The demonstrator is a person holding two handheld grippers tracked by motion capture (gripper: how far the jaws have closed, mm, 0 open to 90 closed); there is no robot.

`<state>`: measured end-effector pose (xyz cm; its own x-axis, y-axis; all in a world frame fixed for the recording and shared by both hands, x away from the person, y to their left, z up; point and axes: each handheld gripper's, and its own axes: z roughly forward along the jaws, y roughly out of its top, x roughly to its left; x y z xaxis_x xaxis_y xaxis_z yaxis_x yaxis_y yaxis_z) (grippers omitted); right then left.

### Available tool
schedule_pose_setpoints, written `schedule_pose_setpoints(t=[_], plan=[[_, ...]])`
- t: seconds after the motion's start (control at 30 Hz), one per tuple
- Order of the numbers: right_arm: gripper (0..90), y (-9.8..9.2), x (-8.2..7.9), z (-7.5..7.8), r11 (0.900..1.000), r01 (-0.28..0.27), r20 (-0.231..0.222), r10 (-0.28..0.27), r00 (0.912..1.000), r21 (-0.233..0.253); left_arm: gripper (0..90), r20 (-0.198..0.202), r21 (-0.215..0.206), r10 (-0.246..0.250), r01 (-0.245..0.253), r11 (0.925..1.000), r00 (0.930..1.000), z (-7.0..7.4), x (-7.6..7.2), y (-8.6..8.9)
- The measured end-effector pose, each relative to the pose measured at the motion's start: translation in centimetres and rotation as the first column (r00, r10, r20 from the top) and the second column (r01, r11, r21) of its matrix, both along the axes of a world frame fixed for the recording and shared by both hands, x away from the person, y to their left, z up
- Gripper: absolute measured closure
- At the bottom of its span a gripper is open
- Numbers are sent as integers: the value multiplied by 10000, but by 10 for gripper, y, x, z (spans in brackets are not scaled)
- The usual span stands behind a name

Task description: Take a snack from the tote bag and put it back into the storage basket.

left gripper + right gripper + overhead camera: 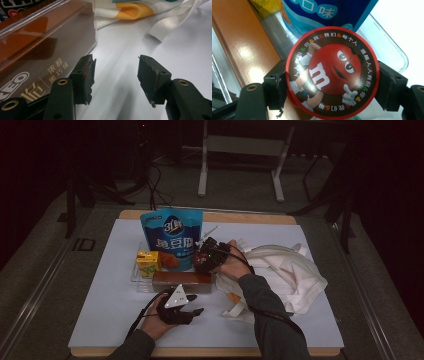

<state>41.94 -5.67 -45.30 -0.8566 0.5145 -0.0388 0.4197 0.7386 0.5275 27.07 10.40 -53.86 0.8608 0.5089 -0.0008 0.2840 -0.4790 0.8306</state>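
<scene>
Gripping round candy tin [332,72], body hidden

Snack bag [172,239] behind long box [181,281], small carton [148,263] at its left, cloth bag [287,275] right.

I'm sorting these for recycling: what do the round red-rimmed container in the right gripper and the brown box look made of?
Round container: probably plastic or tin under a glossy printed label. Brown box: seemingly clear, shiny plastic around brown packaging, judging by its see-through edges and reflections.
</scene>
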Motion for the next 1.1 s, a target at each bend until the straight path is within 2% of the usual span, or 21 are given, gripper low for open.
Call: schedule_pose_setpoints(t=[0.13, 0.2, 0.23, 0.3, 0.4, 0.63, 0.77, 1.1], plan=[[245, 0, 0, 0, 10000, -27, 65, 27, 10000, -76, 467, 0, -5, 12, -12, 10000, 10000, 0, 0, 0], [225, -1, 0, 3, 9999, -26, 69, 25, 10000, 117, 467, 15, 4, 10, -10, 10000, 10000, 0, 0, 0], [226, -2, 0, 6, 9998, 34, 240, -39, 9997, 217, 467, 11, 1, 5, -5, 10000, 10000, 0, 0, 0], [227, -3, 0, 9, 9995, 49, 173, -54, 9998, 302, 467, 11, 18, -3, 3, 10000, 10000, 0, 0, 0], [231, -6, 0, 10, 9999, 15, 203, -18, 9998, 130, 466, 8, 28, -1, 1, 10000, 10000, 0, 0, 0], [234, -14, -3, 14, 9994, 30, 180, -36, 9998, 331, 467, -3, 36, 9, -9, 10000, 10000, 0, 0, 0], [243, -17, -5, 19, 9986, -16, 250, 2, 9997, 523, 466, 18, 37, 22, -22, 10000, 10000, 0, 0, 0], [262, -23, -13, 30, 9983, -137, 423, 113, 9990, 573, 467, -11, 24, 36, -36, 10000, 10000, 0, 0, 0]])
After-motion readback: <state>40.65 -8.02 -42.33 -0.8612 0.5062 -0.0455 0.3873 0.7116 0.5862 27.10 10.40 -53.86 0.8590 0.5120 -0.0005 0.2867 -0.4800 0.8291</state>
